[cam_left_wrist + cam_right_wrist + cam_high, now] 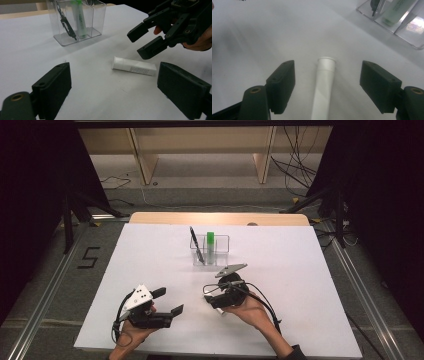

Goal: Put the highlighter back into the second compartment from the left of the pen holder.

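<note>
Right gripper view: white tube [323, 87] flat on tabletop [262, 37], between my right gripper's [327, 85] spread jaws, untouched. Risk: off-centre closing rolls it aside. Clear organiser [210, 251] at 12 o'clock. My left gripper [167, 302] released, idle at 9 o'clock

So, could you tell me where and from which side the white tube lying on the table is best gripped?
Grip the white tube across its round body, a little behind the capped end, coming down from above. It lies flat on the table, and the right gripper already straddles it with open jaws, one on each long side, not yet touching. Closing there should probably hold it.
</note>
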`<state>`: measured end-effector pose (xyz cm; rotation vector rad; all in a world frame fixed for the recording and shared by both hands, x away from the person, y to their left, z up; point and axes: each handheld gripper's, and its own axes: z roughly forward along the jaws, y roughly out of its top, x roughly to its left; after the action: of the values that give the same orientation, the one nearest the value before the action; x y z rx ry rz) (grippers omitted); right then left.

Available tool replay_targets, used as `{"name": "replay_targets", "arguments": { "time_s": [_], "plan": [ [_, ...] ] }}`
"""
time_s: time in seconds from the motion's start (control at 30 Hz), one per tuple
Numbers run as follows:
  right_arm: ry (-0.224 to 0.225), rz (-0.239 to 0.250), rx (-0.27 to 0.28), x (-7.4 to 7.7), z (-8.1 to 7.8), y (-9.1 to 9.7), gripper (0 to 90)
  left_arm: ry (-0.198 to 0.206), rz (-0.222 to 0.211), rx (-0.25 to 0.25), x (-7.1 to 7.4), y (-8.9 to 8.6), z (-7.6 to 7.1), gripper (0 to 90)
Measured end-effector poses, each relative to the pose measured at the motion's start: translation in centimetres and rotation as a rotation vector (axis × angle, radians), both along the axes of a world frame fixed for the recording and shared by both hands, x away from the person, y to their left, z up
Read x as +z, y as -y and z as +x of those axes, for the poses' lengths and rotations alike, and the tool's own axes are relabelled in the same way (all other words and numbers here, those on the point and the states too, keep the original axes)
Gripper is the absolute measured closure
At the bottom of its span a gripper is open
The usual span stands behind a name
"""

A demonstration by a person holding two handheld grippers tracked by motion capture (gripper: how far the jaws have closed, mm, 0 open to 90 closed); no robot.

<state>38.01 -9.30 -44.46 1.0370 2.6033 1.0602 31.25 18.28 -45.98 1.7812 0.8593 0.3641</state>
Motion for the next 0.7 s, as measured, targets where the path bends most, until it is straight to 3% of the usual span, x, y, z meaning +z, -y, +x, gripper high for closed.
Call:
{"name": "replay_targets", "arguments": {
  "time_s": [0.27,0.7],
  "plan": [
    [-0.025,-0.042,0.005,-0.7,0.3,-0.5,29.5,0.0,0.001,-0.002,0.0,0.0,0.0,11.7],
    [-0.05,-0.07,0.022,-1.5,0.7,-1.1,28.8,-0.002,-0.004,-0.002,0.0,0.0,0.0,11.7]
  ]
}}
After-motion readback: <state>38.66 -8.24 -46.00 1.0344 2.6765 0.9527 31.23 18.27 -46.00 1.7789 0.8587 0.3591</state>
